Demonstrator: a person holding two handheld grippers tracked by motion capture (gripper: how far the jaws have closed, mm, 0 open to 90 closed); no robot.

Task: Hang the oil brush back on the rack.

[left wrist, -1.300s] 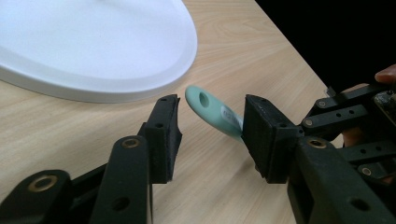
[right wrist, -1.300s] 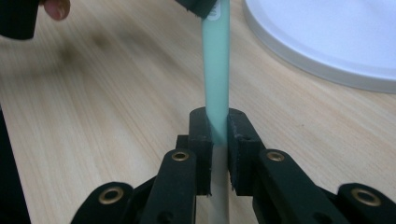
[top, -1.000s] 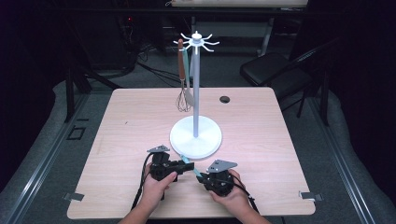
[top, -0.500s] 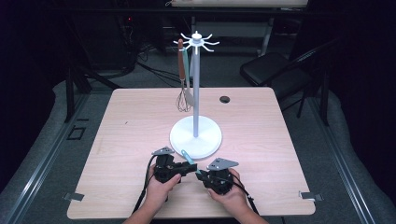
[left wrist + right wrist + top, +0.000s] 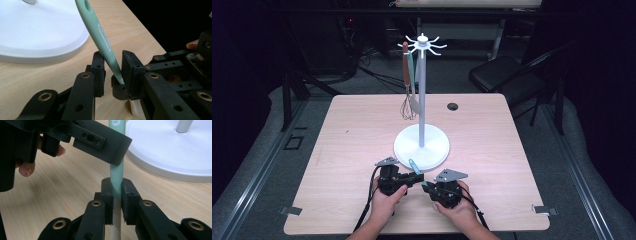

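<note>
Holds a mint-green utensil (image 5: 413,164) upright near the front edge of the wooden table (image 5: 352,140), just in front of the white round base of the hanging stand (image 5: 434,145). Leans its handle up and slightly back toward that base, with the hanging hole at the top end.

Right gripper (image 5: 426,186): clamped on the utensil low down, both black pads pressed flat against the sides where the mint colour gives way to a paler shaft. Grips firmly, with no gap on either side.

Left gripper (image 5: 417,176): brought in from the other side, higher up the same handle. Has just been closing its jaws, with the handle between them. Touches the handle with one pad only (the one nearer the right gripper), while leaving a clear gap at the other pad, so not yet gripping; about half closed, holding nothing.

Sits pad to pad with the other gripper, almost touching, both held in a person's hands coming in from the near edge.

Farther back: carries a brown-handled whisk (image 5: 405,102) and a teal-handled utensil (image 5: 413,100) on the hooks at the top of the stand, hanging side by side left of the pole, well apart from the grippers.
</note>
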